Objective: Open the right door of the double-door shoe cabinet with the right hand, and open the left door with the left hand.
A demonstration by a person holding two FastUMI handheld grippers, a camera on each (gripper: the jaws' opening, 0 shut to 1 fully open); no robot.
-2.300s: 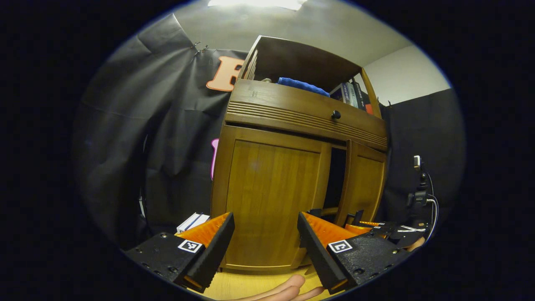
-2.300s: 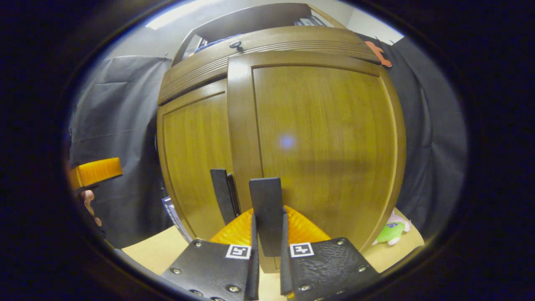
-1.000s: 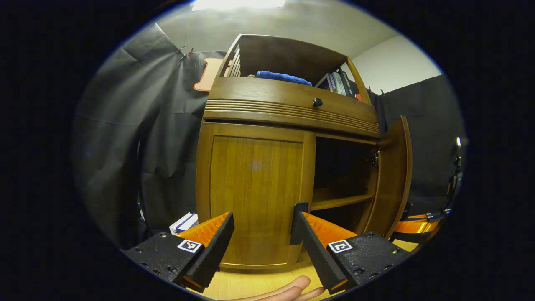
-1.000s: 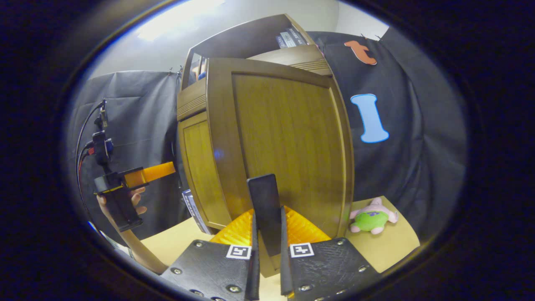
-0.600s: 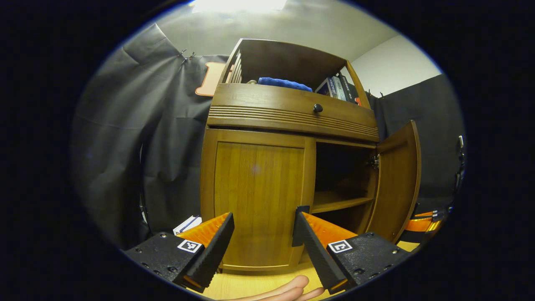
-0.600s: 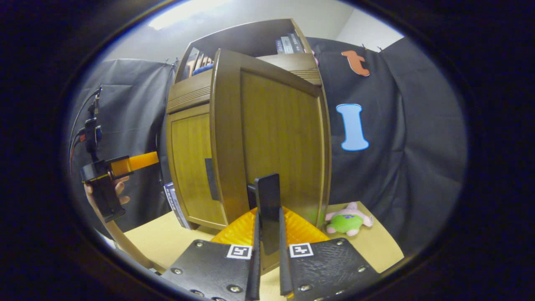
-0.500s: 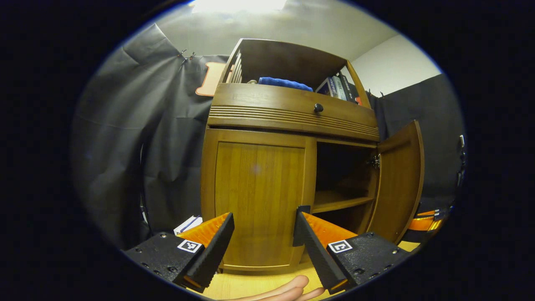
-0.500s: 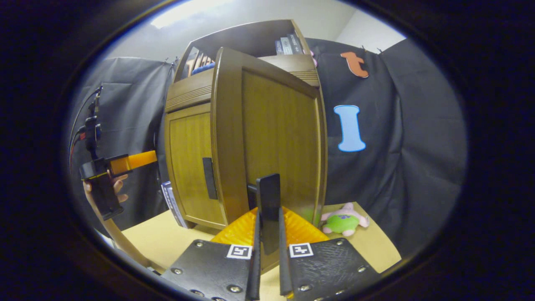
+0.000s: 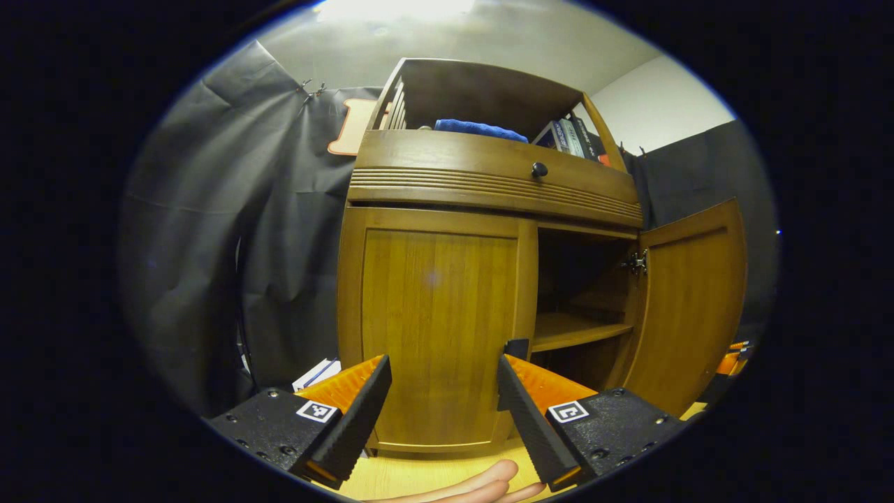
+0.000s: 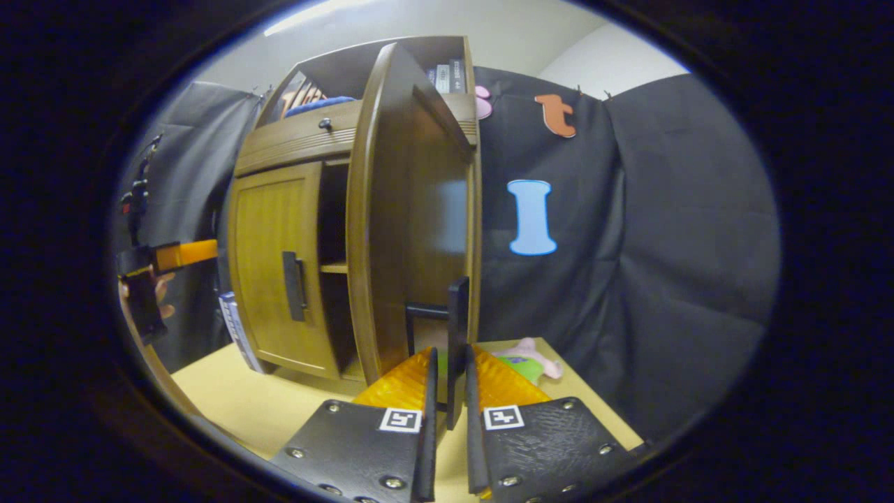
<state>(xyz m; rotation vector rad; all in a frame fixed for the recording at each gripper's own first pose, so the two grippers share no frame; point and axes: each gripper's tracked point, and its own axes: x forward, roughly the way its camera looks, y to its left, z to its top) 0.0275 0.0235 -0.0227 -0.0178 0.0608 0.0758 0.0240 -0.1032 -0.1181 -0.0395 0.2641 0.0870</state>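
The wooden shoe cabinet (image 9: 489, 188) stands close ahead in the left gripper view. Its left door (image 9: 436, 321) is closed, with a dark handle (image 9: 517, 347) at its inner edge. My left gripper (image 9: 440, 412) is open in front of that door, a little short of it. The right door (image 9: 688, 307) stands swung wide, baring an inner shelf (image 9: 580, 328). In the right gripper view the right door (image 10: 391, 209) is almost edge-on. My right gripper (image 10: 449, 358) is shut on its dark bar handle (image 10: 457, 307). The left gripper (image 10: 167, 258) and its hand show at the far left.
A pink and green plush toy (image 10: 524, 353) lies on the tan table (image 10: 230, 398) behind the open door. A flat box (image 9: 318, 370) leans at the cabinet's left foot. Above the doors are a drawer with a knob (image 9: 538, 169), a blue cloth (image 9: 478, 128) and books (image 9: 569, 136).
The right door went from barely ajar to wide open, pulled round by my right gripper on its handle. My left gripper stayed open before the closed left door.
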